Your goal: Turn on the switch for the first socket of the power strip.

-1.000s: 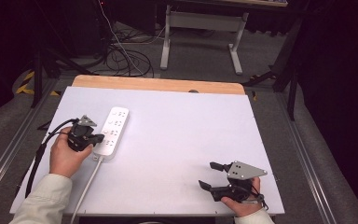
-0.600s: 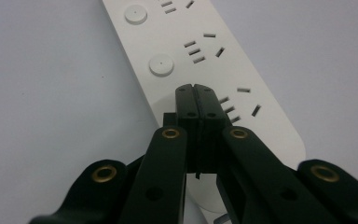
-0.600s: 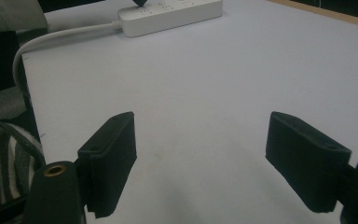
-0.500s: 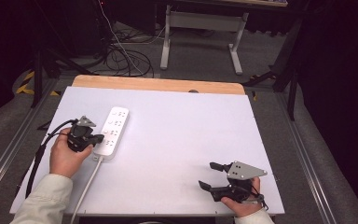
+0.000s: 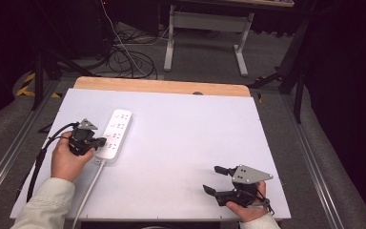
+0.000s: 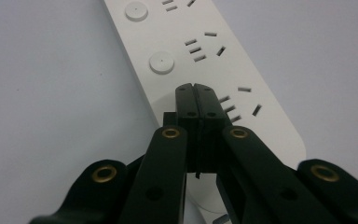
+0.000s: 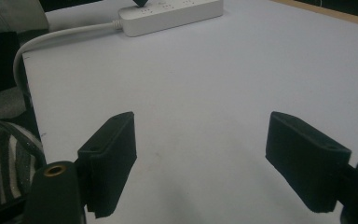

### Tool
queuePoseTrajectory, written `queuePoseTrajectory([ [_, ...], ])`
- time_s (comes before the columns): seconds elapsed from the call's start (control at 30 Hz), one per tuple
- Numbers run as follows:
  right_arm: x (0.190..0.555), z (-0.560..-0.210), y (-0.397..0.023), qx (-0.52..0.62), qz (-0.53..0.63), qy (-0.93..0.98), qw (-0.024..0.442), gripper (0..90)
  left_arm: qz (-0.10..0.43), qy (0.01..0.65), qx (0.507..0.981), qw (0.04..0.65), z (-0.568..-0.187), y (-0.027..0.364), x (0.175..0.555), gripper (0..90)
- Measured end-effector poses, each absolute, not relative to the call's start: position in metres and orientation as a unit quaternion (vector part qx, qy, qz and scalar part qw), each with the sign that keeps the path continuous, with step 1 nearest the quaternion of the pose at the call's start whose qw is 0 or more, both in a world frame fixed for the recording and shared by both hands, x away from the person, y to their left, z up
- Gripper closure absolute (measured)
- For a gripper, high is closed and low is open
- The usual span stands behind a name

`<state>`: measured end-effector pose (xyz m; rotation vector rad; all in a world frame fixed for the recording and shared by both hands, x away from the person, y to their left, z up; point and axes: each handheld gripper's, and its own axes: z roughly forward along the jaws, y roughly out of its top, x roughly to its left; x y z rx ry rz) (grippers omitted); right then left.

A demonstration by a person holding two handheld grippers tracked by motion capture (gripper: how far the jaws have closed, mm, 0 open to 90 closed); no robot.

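Power strip (image 6: 205,60) – near end hidden by closed left hand-held gripper (image 6: 196,91) (cable cut off)

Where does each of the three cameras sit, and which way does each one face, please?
High view: above the person's side, looking forward and down on the white table; both hands and grippers show.
Left gripper view: on the left gripper, looking down its shut jaws at the power strip.
Right gripper view: on the right gripper, looking across the table between open jaws.
Shared: all three show the power strip.
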<state>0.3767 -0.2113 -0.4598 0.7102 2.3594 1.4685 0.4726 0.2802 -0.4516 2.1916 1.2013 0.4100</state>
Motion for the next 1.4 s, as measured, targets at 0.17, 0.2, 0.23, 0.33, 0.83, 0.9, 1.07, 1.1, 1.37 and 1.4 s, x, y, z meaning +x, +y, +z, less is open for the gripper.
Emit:
queuePoseTrajectory([
  [0.17, 0.377, -0.460, -0.212, 0.245, 0.507, 0.815, 0.137, 24.9, 0.160, 0.453, 0.826, 0.296, -0.452, 0.278, 0.472, 90.0],
  [0.2, 0.377, -0.460, -0.212, 0.245, 0.507, 0.815, 0.137, 24.9, 0.162, 0.451, 0.826, 0.295, -0.452, 0.278, 0.472, 90.0],
  [0.23, 0.377, -0.460, -0.212, 0.245, 0.508, 0.815, 0.136, 24.9, 0.160, 0.452, 0.826, 0.297, -0.452, 0.279, 0.472, 90.0],
  [0.33, 0.376, -0.460, -0.211, 0.246, 0.507, 0.815, 0.136, 24.9, 0.153, 0.454, 0.824, 0.302, -0.453, 0.280, 0.472, 90.0],
  [0.83, 0.376, -0.460, -0.212, 0.245, 0.508, 0.814, 0.136, 24.9, 0.159, 0.458, 0.823, 0.297, -0.453, 0.279, 0.472, 90.0],
  [0.9, 0.376, -0.460, -0.212, 0.245, 0.508, 0.815, 0.135, 24.9, 0.174, 0.459, 0.822, 0.290, -0.449, 0.275, 0.469, 90.0],
  [1.07, 0.377, -0.460, -0.212, 0.247, 0.509, 0.813, 0.136, 24.9, 0.168, 0.458, 0.818, 0.303, -0.439, 0.273, 0.467, 90.0],
  [1.1, 0.377, -0.460, -0.212, 0.248, 0.508, 0.814, 0.136, 24.9, 0.164, 0.457, 0.817, 0.309, -0.437, 0.273, 0.466, 90.0],
  [1.37, 0.377, -0.460, -0.212, 0.247, 0.507, 0.814, 0.136, 24.9, 0.175, 0.444, 0.817, 0.324, -0.419, 0.273, 0.454, 90.0],
  [1.4, 0.377, -0.460, -0.212, 0.248, 0.507, 0.814, 0.136, 24.9, 0.180, 0.438, 0.819, 0.324, -0.416, 0.273, 0.452, 90.0],
])
